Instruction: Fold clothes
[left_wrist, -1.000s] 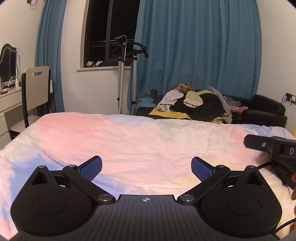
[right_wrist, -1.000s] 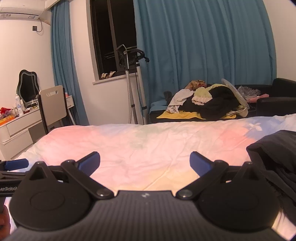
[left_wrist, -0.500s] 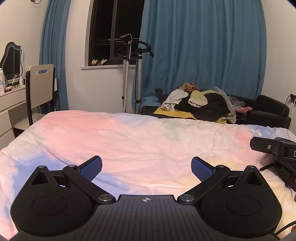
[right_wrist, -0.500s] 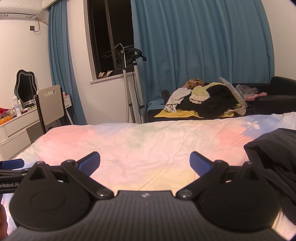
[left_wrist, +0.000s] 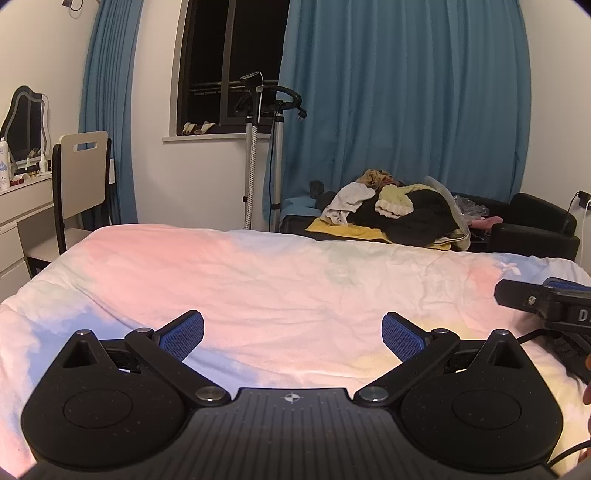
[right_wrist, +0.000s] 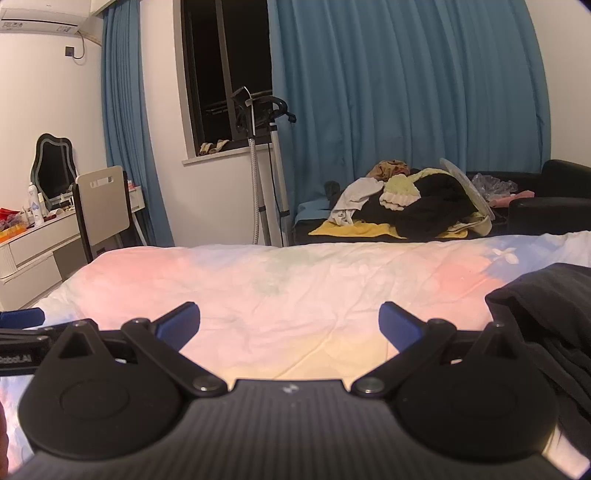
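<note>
Chair (left_wrist: 79, 173) & mirror (left_wrist: 24, 122) left, steamer (left_wrist: 258, 147) by window (left_wrist: 229, 66)

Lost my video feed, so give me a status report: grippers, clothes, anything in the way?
Left gripper open, empty, over the bed. Right gripper open, empty. Black garment unfolded, right of the right gripper. Nothing in the way.

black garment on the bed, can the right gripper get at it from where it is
Probably yes. The black garment lies on the bedspread just right of the right gripper, whose jaws are open and empty, with nothing between them. The left gripper is on the other side.
</note>
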